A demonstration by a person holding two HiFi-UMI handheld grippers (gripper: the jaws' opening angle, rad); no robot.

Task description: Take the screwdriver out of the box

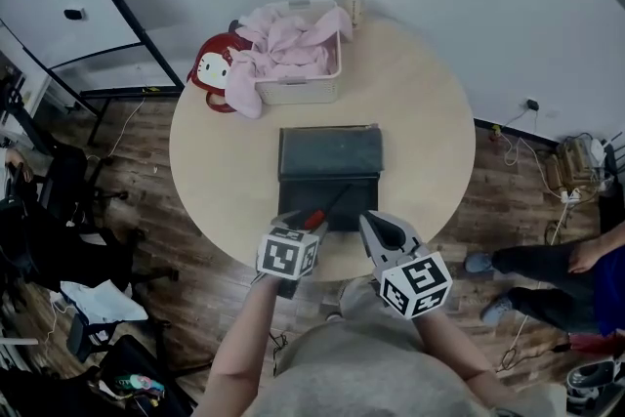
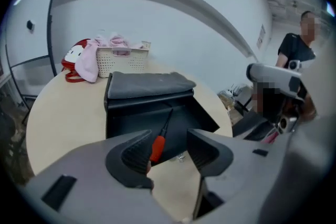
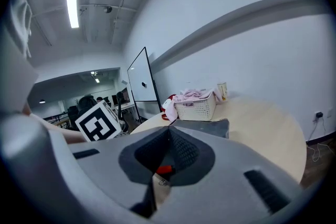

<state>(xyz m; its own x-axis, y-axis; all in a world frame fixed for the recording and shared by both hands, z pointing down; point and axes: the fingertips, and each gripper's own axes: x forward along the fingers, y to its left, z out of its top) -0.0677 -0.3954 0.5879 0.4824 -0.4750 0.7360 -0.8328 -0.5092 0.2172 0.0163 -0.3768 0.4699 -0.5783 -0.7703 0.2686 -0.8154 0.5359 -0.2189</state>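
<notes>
Seemed almost done, with left tool [image 2: 169,150] gaping unclamped around the screwdriver [image 2: 157,144] at the box [image 2: 119,123] rim's 6 o'clock, right tool [image 3: 168,157] closed on nothing.

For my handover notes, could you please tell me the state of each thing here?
Dark rectangular box: open.
Red-handled screwdriver: lying across the box's front edge, ungripped.
Left gripper: fingers open, handle between them.
Right gripper: fingers shut, empty.
White plastic basket: upright, filled with pink clothes.
Paper cup: upright.
</notes>
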